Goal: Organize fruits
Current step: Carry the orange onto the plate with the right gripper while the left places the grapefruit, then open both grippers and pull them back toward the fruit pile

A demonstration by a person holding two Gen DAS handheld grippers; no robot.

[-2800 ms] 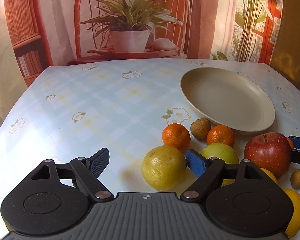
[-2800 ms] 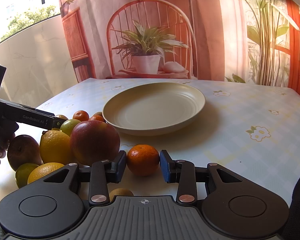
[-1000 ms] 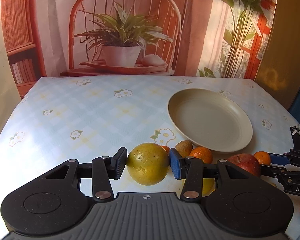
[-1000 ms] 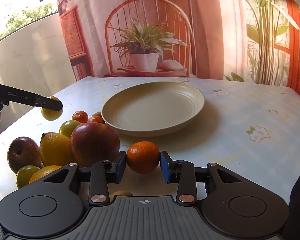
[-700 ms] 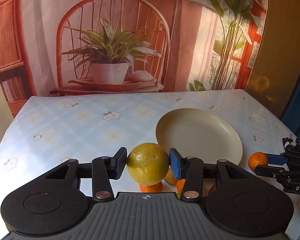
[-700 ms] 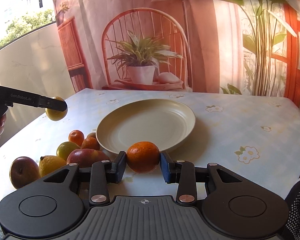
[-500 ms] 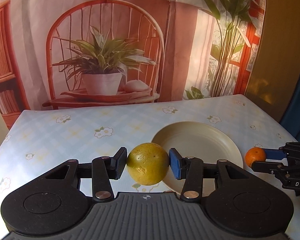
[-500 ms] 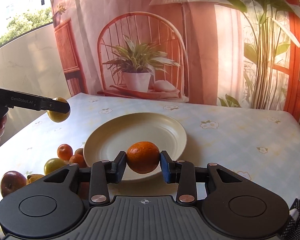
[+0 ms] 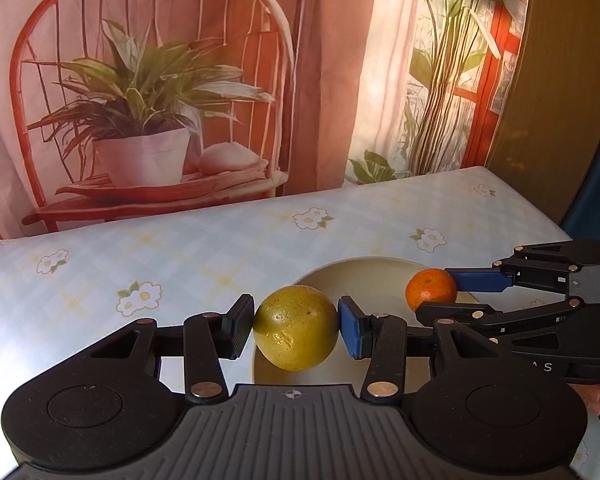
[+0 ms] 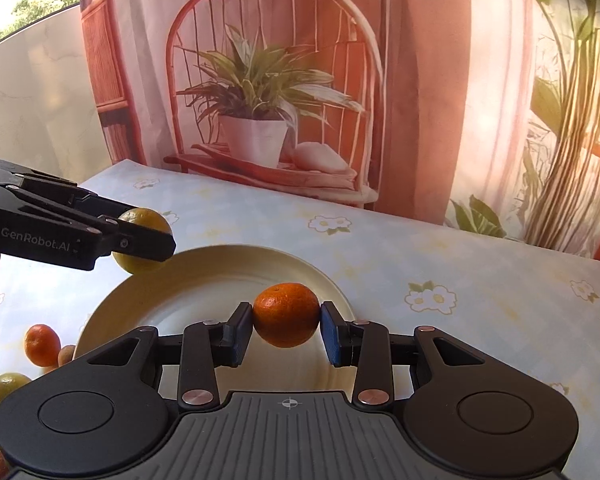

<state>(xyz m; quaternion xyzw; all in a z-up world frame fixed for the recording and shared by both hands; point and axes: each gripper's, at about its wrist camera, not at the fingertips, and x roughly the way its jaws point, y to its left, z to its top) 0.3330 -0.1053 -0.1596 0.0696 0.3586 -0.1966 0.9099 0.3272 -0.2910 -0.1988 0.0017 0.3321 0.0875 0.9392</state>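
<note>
My left gripper [image 9: 296, 330] is shut on a yellow-green round fruit [image 9: 296, 328], held in the air over the near left edge of the cream plate [image 9: 376, 272]. My right gripper [image 10: 286, 328] is shut on a small orange [image 10: 286, 314], hanging over the plate [image 10: 204, 280]. In the left wrist view the right gripper [image 9: 434, 292] comes in from the right with the orange [image 9: 430, 288] above the plate's right part. The right wrist view shows the left gripper [image 10: 140, 240] at the left, clamping the yellow-green fruit [image 10: 148, 218] above the plate's far left rim.
Loose fruit lies left of the plate on the flowered tablecloth [image 10: 460, 272]: a mandarin [image 10: 40, 344], a brownish fruit [image 10: 66, 354], a green-yellow fruit [image 10: 6, 390]. A printed backdrop of a chair and potted plant [image 9: 140, 120] closes the table's far edge. A hand [image 9: 596, 398] shows at lower right.
Both grippers have carried their fruit away from the pile and forward over the plate. The two grippers have come closer to each other. Neither grip has changed.
</note>
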